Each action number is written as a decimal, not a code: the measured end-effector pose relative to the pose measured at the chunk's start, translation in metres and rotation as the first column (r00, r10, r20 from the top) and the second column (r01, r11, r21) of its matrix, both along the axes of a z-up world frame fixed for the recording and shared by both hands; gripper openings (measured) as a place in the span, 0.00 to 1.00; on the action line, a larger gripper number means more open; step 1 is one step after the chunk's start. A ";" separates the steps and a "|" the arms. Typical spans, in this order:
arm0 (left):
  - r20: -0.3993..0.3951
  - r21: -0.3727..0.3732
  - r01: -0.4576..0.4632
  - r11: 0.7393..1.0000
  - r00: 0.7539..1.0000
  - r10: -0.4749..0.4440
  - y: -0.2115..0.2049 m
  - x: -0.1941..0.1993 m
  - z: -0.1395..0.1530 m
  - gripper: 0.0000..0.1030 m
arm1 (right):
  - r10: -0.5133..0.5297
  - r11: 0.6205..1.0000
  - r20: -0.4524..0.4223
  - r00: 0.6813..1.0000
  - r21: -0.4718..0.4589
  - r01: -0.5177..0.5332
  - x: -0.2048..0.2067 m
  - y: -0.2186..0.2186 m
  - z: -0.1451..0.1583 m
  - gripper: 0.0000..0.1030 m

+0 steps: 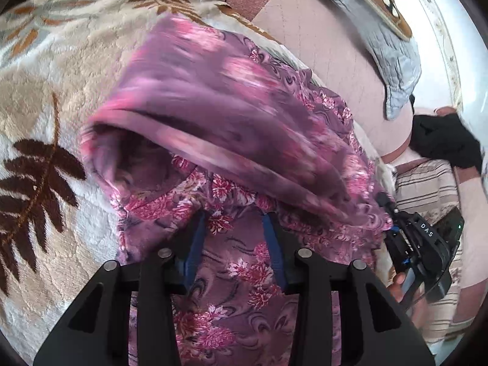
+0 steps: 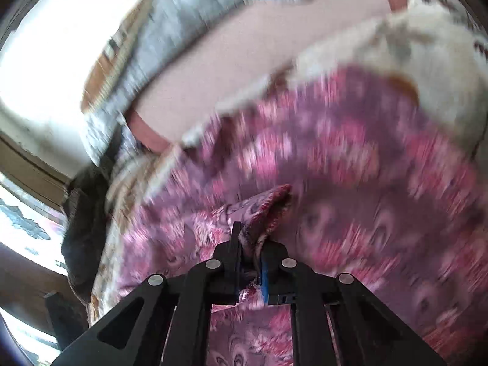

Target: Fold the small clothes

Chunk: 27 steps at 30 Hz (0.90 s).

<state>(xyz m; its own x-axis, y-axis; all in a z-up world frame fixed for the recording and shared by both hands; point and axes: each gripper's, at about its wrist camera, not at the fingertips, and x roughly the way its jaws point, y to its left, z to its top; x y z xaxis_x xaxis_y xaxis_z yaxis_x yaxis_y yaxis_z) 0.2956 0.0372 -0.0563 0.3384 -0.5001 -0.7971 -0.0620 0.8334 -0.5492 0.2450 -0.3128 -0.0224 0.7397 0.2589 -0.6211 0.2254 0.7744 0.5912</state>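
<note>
Under me spreads a plush cream blanket (image 1: 61, 97) patterned with brown and orange fern leaves, filling the left half of my left view. Beyond its far edge, toward the upper middle, lies a pale pink bedsheet (image 1: 329, 45) with a darker pink band. A grey quilted cushion (image 1: 393, 48) lies across the upper right, and beside it a brown panel with a pale border (image 1: 381, 0). A white wall (image 1: 442, 45) curves down the right edge, brightly lit. Lower right sits a dark cloth heap (image 1: 442, 140) and a striped beige fabric (image 1: 427, 189). In my right view, strong daylight washes the upper left, and a window (image 2: 27, 213) shows at the left edge, blurred.
</note>
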 end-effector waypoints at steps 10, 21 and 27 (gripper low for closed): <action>-0.028 -0.059 -0.012 0.998 1.000 0.010 0.004 0.000 -0.003 0.36 | -0.173 0.980 -0.045 0.984 -0.105 0.167 -0.004 -0.084 -0.004 0.08; 0.034 -0.132 0.054 0.990 0.998 -0.050 -0.010 -0.012 0.040 0.37 | -0.135 0.991 -0.112 0.985 -0.028 0.133 -0.013 -0.100 -0.022 0.29; 0.050 0.076 0.039 0.996 0.998 -0.043 -0.025 0.017 0.035 0.43 | -0.104 0.989 -0.014 0.994 -0.106 0.102 -0.009 -0.097 0.000 0.09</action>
<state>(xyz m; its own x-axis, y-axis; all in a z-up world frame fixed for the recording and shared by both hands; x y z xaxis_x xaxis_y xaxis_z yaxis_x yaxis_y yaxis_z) 0.3124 0.0127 -0.0218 0.3602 -0.4535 -0.8152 -0.0007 0.8738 -0.4864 0.2359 -0.4097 -0.0228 0.7464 0.1147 -0.6555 0.3179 0.8039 0.5027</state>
